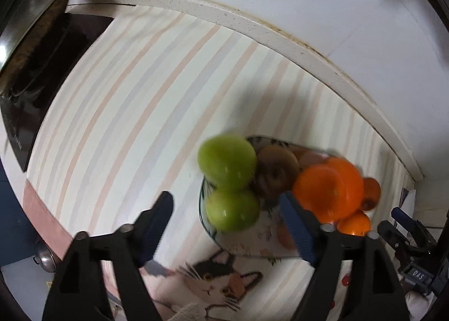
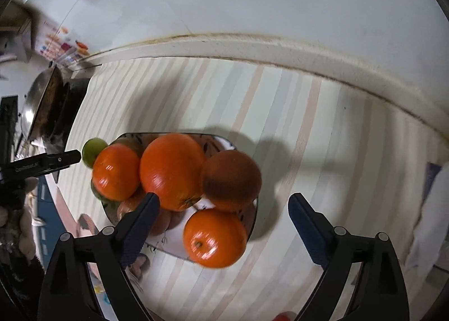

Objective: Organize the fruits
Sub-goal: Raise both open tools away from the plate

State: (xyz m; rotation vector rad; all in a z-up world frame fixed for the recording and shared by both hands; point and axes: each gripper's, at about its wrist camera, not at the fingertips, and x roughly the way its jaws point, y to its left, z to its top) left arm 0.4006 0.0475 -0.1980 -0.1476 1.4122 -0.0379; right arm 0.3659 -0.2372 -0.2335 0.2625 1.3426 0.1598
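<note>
A striped, pastel-covered surface (image 1: 140, 91) carries one patterned shallow plate (image 2: 168, 245) heaped with fruit. At the plate's left sit two round green apples (image 1: 228, 165), then a brown kiwi-like fruit (image 1: 276, 172), then glossy oranges (image 2: 171, 171) filling the right side. The left gripper (image 1: 226, 232) hovers near the lower green apple, jaws wide and empty. The right gripper (image 2: 223, 232) hangs over the nearest orange (image 2: 215, 238), jaws wide and empty. To sort well, likely take an outer fruit first, closing gently around its widest part so the pile does not roll.
</note>
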